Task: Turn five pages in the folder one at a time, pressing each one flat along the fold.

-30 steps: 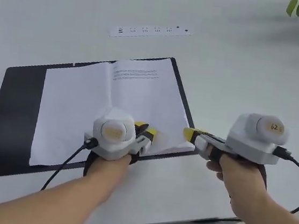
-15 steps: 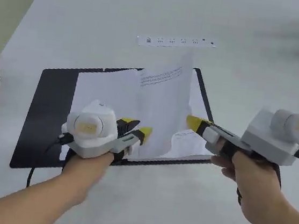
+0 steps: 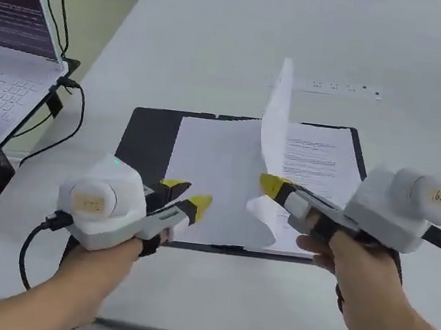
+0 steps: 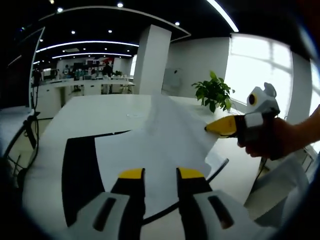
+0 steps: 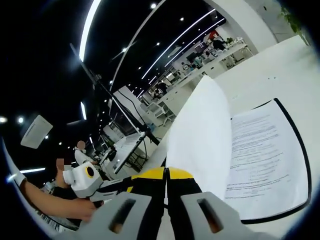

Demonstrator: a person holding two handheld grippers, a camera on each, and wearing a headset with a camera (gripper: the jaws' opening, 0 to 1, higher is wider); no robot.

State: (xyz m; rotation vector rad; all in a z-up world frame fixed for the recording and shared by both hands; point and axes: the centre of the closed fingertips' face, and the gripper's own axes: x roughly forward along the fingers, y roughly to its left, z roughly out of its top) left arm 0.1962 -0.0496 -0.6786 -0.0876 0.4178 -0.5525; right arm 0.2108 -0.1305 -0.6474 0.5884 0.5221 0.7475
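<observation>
The right tool (image 3: pixel 270 185) pinches the upright page (image 3: pixel 275 115) above the folder (image 3: pixel 148 137); the left tool (image 3: pixel 188 194) gapes empty. A laptop (image 3: pixel 6 85) and power strip (image 3: pixel 337 87) share the white desk (image 3: pixel 219 37).

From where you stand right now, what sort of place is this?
Probably an open-plan office or lab. A large white workbench carries a power strip, with an open laptop beside it, and further desks with people stand under long ceiling light strips.

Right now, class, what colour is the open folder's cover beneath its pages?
Black: the flat open folder, best in head view.
</observation>
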